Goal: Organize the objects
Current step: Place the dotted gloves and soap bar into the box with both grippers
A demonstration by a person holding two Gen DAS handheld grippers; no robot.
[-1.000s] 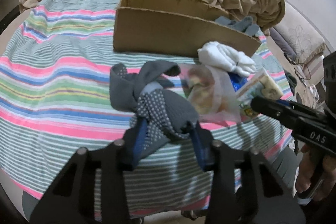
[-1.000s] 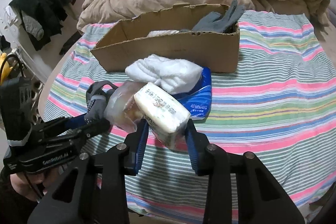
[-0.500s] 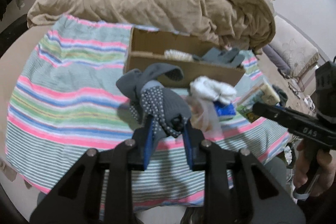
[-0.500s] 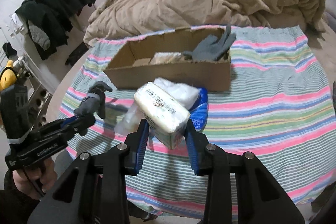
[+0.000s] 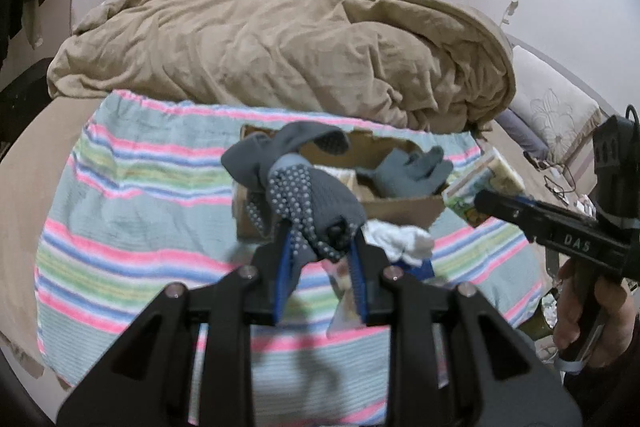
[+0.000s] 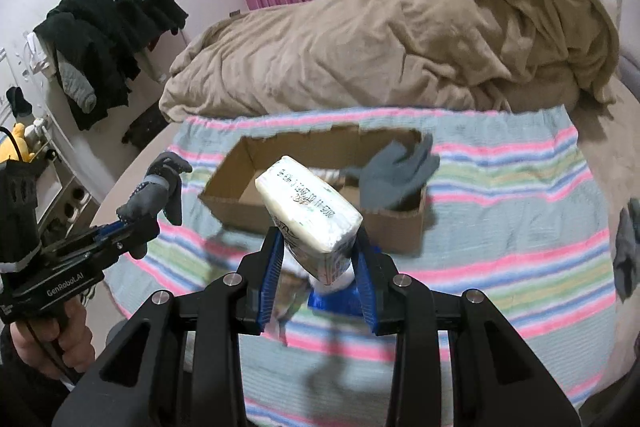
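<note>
One box point(image 6: 394, 227), two gloves point(image 5: 308, 195) point(image 5: 412, 169)

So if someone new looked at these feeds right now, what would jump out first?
Both grippers are loaded and held up over the striped blanket: the left gripper clamps a dotted grey glove, the right gripper a white wrapped pack. Just beyond sits the open cardboard box with another grey glove draped over its right end.

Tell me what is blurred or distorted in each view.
Left wrist view: strong fisheye bending at the edges, the striped blanket smeared by motion, the dotted glove fairly sharp. Right wrist view: same bending, the cardboard box and the glove in it blurred, the tissue pack sharp.
</note>
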